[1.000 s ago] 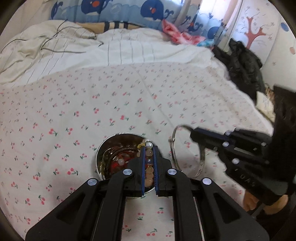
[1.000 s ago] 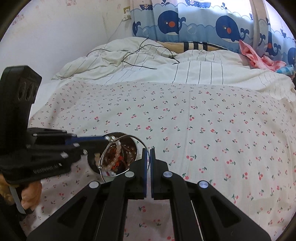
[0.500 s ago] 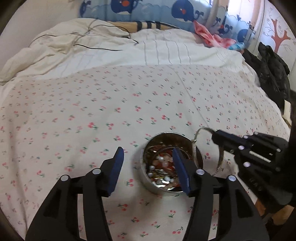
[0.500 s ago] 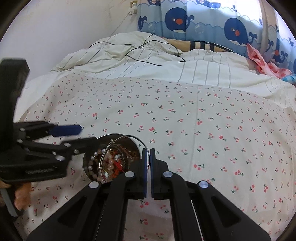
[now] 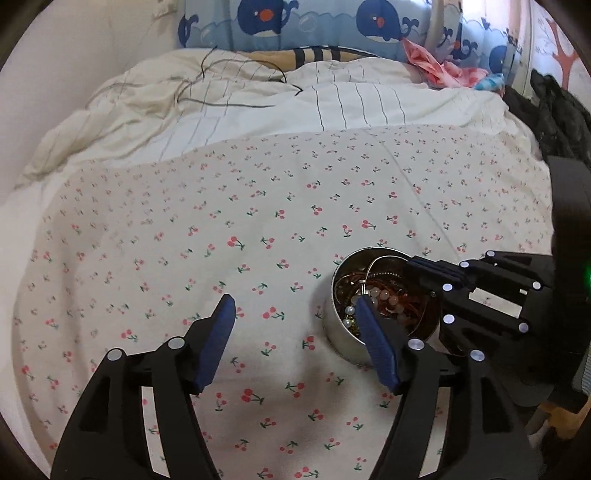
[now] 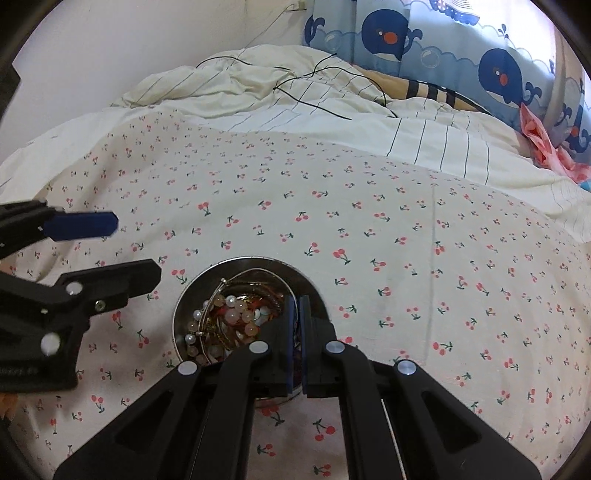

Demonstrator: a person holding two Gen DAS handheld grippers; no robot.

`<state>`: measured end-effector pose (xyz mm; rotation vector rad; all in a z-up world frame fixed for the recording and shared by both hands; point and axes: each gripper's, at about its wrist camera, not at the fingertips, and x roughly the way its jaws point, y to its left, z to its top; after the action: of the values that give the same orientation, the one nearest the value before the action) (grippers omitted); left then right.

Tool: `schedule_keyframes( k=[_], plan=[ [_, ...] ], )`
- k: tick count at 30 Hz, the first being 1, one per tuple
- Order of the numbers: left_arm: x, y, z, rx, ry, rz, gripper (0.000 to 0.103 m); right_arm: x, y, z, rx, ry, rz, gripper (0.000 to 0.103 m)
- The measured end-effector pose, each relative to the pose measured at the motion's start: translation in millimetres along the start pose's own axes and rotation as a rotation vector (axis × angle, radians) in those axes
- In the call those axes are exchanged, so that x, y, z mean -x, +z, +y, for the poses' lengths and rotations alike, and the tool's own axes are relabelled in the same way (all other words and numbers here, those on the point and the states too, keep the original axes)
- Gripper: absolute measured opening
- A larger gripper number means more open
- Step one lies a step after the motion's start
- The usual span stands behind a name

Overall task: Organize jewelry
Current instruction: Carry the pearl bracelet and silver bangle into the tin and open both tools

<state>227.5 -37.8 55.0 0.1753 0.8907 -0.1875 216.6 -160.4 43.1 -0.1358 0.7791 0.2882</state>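
A round metal tin (image 5: 340, 341) (image 6: 258, 260) full of jewelry stands on the cherry-print sheet. A bracelet of pale pink and pearl beads (image 6: 236, 314) (image 5: 384, 295) lies inside it. My left gripper (image 5: 295, 304) (image 6: 135, 246) hangs to the left of the tin. Its jaws are opening and nothing is between them; its right finger overlaps the tin's near rim in the left wrist view. My right gripper (image 6: 295, 301) (image 5: 415, 264) is shut on a thin silver bangle (image 6: 255, 272) (image 5: 371, 264), which it holds over the tin's mouth.
The sheet (image 5: 258, 221) covers the bed around the tin. A rumpled striped duvet (image 6: 295, 99) with a black cable (image 6: 314, 79) lies at the back, below a whale-print curtain (image 6: 406, 33). Dark clothes (image 5: 554, 110) pile up at the far right.
My left gripper let the bead bracelet go into the tin, opened wide and drew back to the left. My right gripper brought the bangle from beside the tin to over it.
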Motion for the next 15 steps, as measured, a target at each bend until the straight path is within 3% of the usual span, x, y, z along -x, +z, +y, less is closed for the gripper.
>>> schedule_keyframes(
  k=[12,13,15],
  plan=[
    [11,-1,-9,-0.049,0.068,-0.056,0.073,-1,-1,0,0.000,-0.015,0.001,0.007],
    [12,-1,-9,-0.048,0.071,-0.061,0.074,0,-1,0,-0.002,-0.015,0.000,0.009],
    [13,0,-9,-0.048,0.073,-0.068,0.075,3,0,0,-0.010,-0.008,-0.010,0.029]
  ],
)
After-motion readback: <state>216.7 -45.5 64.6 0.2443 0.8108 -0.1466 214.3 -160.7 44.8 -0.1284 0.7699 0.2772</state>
